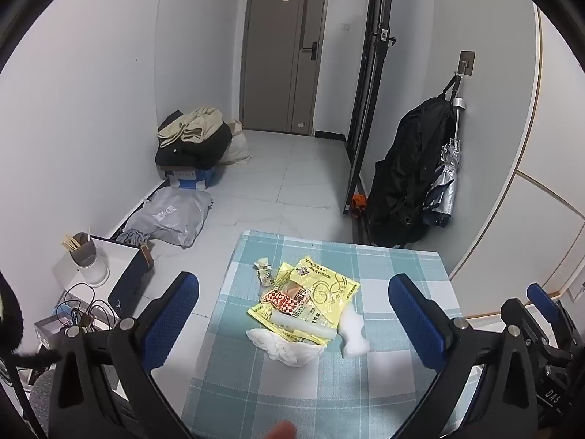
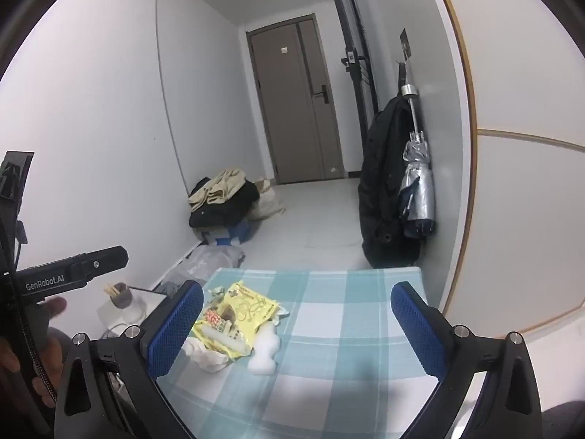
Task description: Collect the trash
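- The trash sits in one loose heap on the checked tablecloth (image 1: pixel 384 267): a yellow printed bag (image 1: pixel 321 285) on top, a red-and-white chequered wrapper (image 1: pixel 279 300) lying on it, a pale translucent tube (image 1: pixel 303 323) across its near edge.
- A crumpled white tissue (image 1: pixel 289 347) lies at the near side of the heap, touching the bag; a white foam piece (image 1: pixel 353 336) sits just to the right of it, and a small crumpled wrapper (image 1: pixel 264 270) lies at the far left edge of the heap.
- In the left wrist view the heap lies ahead of the left gripper (image 1: pixel 292 314), between its two fingers and beyond their tips; the fingers are spread wide and hold nothing.
- In the right wrist view the same heap (image 2: pixel 237 314) lies ahead and to the left, close by the left finger; the right gripper (image 2: pixel 298 329) is also spread wide and empty, with bare cloth in front of it.
- Judgement: the task looks to be at its start. Every piece is on the table, none is gripped, and no bin or collecting bag shows in either view, so I cannot tell where the trash is meant to go.
- What is left is everything: picking up each piece and carrying it off.
- Beyond the table, further ahead of both grippers, are the tiled floor (image 1: pixel 292 183), a grey parcel bag (image 1: pixel 172 216), clothes piled on a blue box (image 1: pixel 193 139), a black coat (image 1: pixel 406 172) with an umbrella (image 1: pixel 444 179) on the right wall, and a closed door (image 1: pixel 281 44).
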Available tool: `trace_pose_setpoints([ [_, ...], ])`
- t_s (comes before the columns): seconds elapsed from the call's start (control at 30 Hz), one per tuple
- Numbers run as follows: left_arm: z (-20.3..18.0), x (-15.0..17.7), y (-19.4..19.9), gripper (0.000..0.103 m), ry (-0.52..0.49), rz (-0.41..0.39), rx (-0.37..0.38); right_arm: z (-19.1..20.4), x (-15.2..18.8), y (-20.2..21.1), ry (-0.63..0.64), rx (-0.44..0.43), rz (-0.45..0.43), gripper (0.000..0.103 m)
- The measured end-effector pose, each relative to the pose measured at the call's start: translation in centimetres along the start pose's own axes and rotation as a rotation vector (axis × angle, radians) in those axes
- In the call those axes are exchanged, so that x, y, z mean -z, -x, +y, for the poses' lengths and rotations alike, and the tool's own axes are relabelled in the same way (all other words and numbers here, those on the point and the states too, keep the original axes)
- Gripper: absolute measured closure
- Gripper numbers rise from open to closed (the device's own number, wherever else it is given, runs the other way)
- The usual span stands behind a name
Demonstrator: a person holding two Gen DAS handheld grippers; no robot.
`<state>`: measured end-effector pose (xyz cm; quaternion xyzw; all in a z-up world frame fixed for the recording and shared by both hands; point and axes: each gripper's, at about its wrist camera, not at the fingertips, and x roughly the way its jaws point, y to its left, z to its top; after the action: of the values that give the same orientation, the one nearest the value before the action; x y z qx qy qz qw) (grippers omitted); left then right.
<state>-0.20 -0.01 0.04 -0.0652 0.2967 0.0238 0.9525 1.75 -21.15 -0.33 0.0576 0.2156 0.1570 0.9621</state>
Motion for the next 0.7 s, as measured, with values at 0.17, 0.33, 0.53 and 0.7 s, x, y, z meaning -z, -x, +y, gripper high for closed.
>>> trace_pose_setpoints([
  [0.17,-0.1,-0.1,0.1,0.001,0.003,0.009,0.003,-0.1,0.2,0.0,-0.003,0.006,-0.012,0.0],
  [0.33,-0.3,-0.1,-0.3,0.001,0.009,0.031,0.008,-0.3,-0.2,0.5,-0.011,0.011,-0.012,0.0],
  [0.53,0.1,-0.1,-0.3,0.001,0.014,0.033,0.012,-0.3,-0.3,0.5,-0.016,0.012,-0.012,0.0],
  [0.7,0.2,-0.2,-0.3,0.001,0.016,0.033,0.011,-0.2,-0.3,0.4,-0.015,0.013,-0.01,0.0],
])
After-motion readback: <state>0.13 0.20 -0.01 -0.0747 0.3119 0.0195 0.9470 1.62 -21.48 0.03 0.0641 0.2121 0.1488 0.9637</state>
